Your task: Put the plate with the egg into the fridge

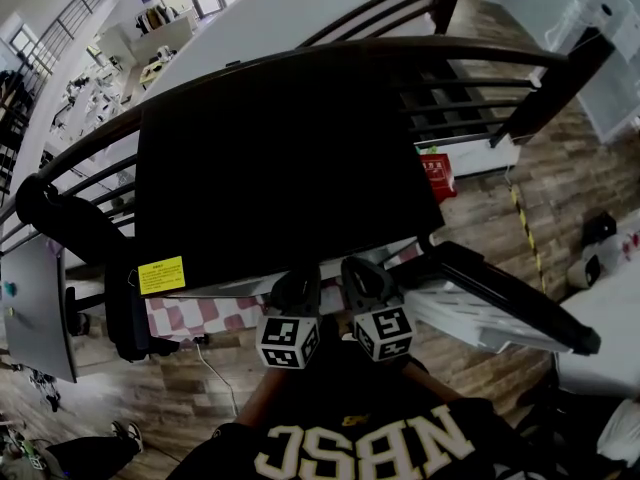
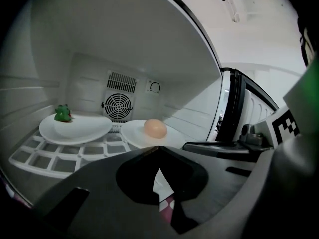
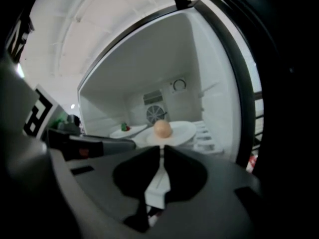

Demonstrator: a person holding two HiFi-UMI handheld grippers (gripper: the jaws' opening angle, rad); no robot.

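Inside the open fridge [image 1: 280, 168], a brown egg [image 2: 155, 129] lies on a white plate [image 2: 134, 133] resting on the white grid shelf [image 2: 50, 153]. In the right gripper view the egg [image 3: 162, 129] and plate [image 3: 182, 131] sit straight ahead, and my right gripper [image 3: 160, 151] is shut on the plate's near rim, a white strip showing between its jaws. My left gripper [image 2: 158, 149] has its jaws closed together at the plate's near edge; whether they pinch the rim I cannot make out. In the head view both grippers [image 1: 297, 288] [image 1: 365, 283] reach in under the fridge's black top, tips hidden.
A second white plate [image 2: 75, 128] with a small green toy [image 2: 63, 113] sits to the left on the same shelf. A round fan vent [image 2: 118, 104] is on the back wall. The fridge door [image 1: 500, 303] stands open to the right. A checked mat [image 1: 200, 315] lies below.
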